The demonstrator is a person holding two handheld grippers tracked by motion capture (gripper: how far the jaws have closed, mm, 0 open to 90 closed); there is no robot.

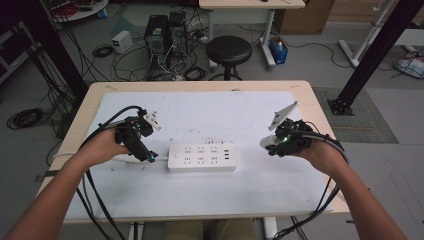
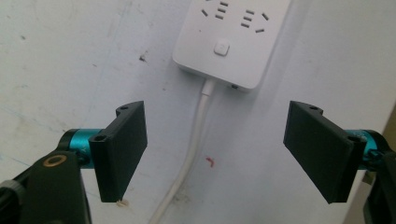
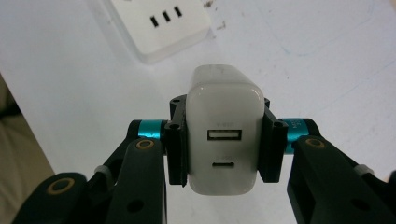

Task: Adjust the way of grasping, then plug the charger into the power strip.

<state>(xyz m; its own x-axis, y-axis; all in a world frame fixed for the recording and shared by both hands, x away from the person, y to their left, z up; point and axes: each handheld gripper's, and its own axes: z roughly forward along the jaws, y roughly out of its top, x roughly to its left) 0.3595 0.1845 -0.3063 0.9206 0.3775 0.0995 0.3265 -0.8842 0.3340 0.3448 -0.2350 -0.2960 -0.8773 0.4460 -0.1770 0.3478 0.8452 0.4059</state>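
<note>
My right tongs (image 3: 224,140) are clenched on a white charger (image 3: 224,135), its flanks pinched between the two black pads, and the face turned toward me carries two ports, a wide one above a slim one. I read that as the pick-up being done — the charger is off the counter (image 1: 150,200) and held at the right side, well apart from the white power strip (image 1: 202,157) that lies flat near the middle. What I judge is left: carry the charger across, line its hidden prongs up with a socket, and press it home; nothing is plugged into the strip yet as far as I can see. My left tongs (image 2: 215,149) are released, jaws standing wide with nothing between them, hovering over the strip's cord (image 2: 196,126) just short of the end with the switch button (image 2: 221,48) — well placed, I think, to steady the strip during the push. Counting: one charger, one power strip, one cord, two tongs. On the strip I count six sockets in two rows, and three small slots at the right end. Beyond the counter stand one black stool (image 1: 229,51) and two computer towers (image 1: 166,32) among loose cables on the floor.
</note>
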